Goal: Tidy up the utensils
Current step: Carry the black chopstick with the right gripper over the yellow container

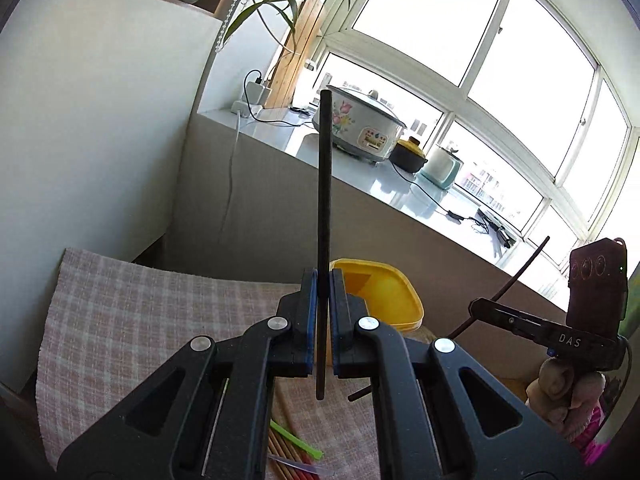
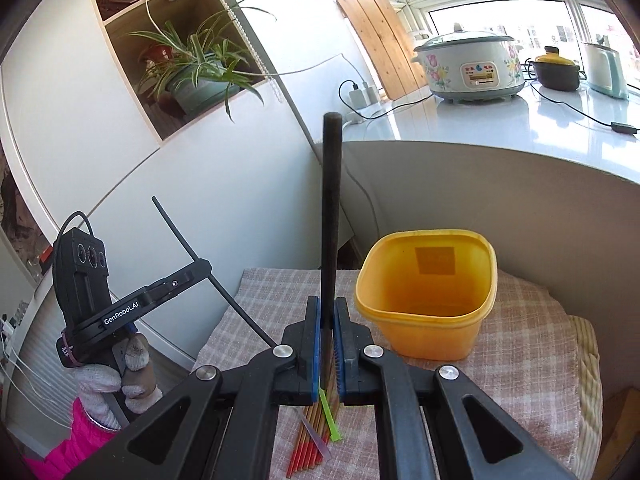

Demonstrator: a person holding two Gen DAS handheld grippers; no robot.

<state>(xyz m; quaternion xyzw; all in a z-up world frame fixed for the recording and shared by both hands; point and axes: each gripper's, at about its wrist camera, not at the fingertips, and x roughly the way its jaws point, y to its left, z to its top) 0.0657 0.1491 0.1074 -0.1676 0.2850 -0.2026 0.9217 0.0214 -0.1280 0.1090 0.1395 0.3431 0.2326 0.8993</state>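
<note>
Tools [image 1: 323, 320] [image 2: 328, 336] raised above checked cloth [image 2: 520, 360], each upright black chopstick [image 1: 324, 216] [image 2: 331, 216] clamped.

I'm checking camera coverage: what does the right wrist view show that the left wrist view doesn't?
Only the right wrist view: the shelf niche above the potted plant, and the yellow container's whole inside.
Only the left wrist view: the window panes spread wide.
Both: a black chopstick clamped upright in that view's gripper, the rice cooker, the checked cloth.
</note>
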